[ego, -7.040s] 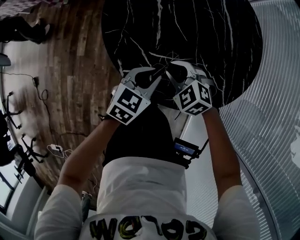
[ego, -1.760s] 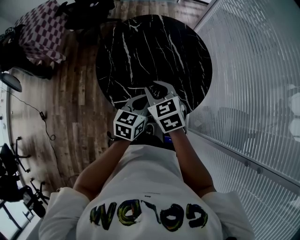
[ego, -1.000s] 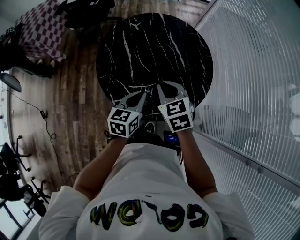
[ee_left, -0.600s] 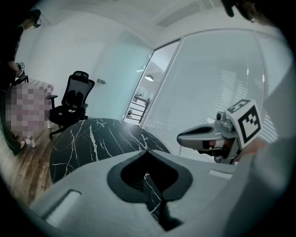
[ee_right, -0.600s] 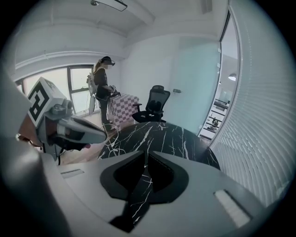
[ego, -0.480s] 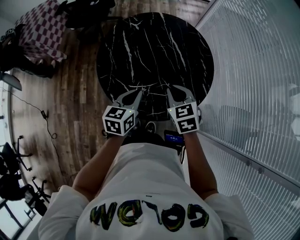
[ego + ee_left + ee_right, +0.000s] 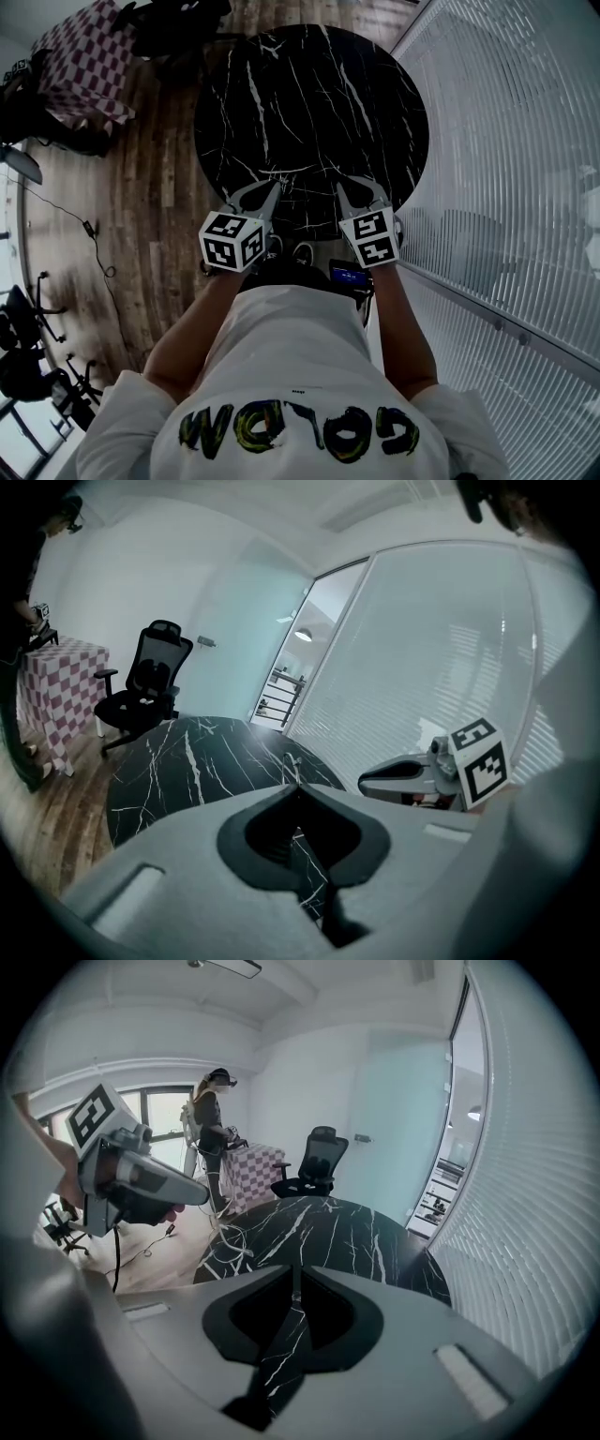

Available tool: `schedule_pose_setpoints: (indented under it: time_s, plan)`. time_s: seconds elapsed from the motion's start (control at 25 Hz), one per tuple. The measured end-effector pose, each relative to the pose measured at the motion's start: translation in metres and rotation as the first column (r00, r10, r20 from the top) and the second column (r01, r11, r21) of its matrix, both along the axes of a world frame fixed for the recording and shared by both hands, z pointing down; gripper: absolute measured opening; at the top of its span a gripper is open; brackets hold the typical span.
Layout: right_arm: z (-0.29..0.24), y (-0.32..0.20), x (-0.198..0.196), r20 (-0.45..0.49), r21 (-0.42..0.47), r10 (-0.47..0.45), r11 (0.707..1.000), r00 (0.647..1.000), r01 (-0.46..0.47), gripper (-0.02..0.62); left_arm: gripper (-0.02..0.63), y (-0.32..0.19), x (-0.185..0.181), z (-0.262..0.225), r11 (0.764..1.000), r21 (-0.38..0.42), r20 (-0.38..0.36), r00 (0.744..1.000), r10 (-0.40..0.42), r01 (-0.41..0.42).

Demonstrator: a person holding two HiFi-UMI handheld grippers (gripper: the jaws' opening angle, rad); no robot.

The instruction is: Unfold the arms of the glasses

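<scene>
The round black marble table [image 7: 309, 103] fills the upper middle of the head view. My left gripper [image 7: 272, 187] hangs over its near edge, jaws shut with nothing in them; its own view looks across the table past the joined tips [image 7: 298, 785]. Level with it, a hand's width to the right, is my right gripper [image 7: 354, 187]. Its jaws have just been opening to a narrow gap [image 7: 295, 1283], with only marble showing through. A small pale thin thing [image 7: 296, 761] lies on the table past the left tips. I cannot tell whether it is the glasses.
A glass wall with blinds [image 7: 506, 169] runs along the right, close to the table. To the left are wooden floor with cables [image 7: 84, 234], a black office chair [image 7: 314, 1166], a checkered table [image 7: 80, 70] and a standing person [image 7: 211, 1138].
The two grippers, close together over the table a second ago, have drawn apart sideways and come back toward the near edge. The right gripper has sunk a little.
</scene>
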State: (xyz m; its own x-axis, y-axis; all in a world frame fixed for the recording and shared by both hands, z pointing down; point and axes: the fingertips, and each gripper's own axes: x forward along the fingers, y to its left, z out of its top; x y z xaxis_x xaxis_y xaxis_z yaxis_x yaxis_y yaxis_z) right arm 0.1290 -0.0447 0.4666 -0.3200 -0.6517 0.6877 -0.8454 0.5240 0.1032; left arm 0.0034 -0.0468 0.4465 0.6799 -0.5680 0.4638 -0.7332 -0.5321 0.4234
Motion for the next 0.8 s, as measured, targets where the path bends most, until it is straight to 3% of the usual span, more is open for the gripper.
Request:
schedule_pose_setpoints:
  time_s: [0.36,0.8]
  plan:
    - [0.003,0.006,-0.011,-0.093,0.004,-0.065,0.998,0.994,0.066,0.02,0.0,0.006,0.008,0.002,0.993,0.05,0.166,0.982,0.093,-0.103]
    - [-0.021,0.002,-0.019,-0.12,0.068,-0.125,0.989,0.985,0.133,0.029,0.0,0.007,0.013,0.0,0.99,0.049,0.175,0.977,0.12,-0.131]
